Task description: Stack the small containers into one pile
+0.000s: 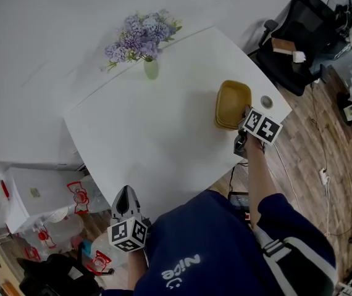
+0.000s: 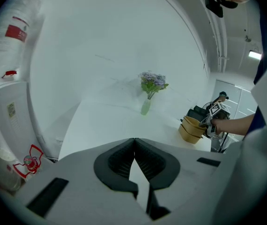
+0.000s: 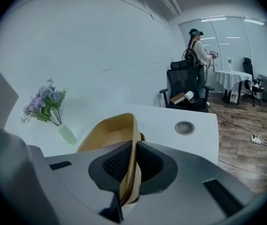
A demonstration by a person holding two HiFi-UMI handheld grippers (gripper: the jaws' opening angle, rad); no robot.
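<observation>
The right gripper (image 3: 129, 172) is clamped on the rim wall of a yellow container (image 3: 109, 136), held tilted near the right edge of the white table (image 1: 157, 134). To seat it well, level it over the pile and release only once it nests squarely. The left gripper (image 2: 134, 165) is closed on nothing (off the table's near edge). Only its view shows the pile (image 2: 191, 130) side-on, as several nested tubs; from the head view it reads as one yellow shape.

The containers (image 1: 233, 103) are plain mustard yellow, the table (image 1: 157, 140) white. The flowers (image 1: 140, 37) are lilac-purple, the vase (image 1: 151, 69) pale green. The marker cube (image 1: 261, 126) shows black-and-white squares; the sleeve (image 1: 299, 227) is dark blue with white stripes.
</observation>
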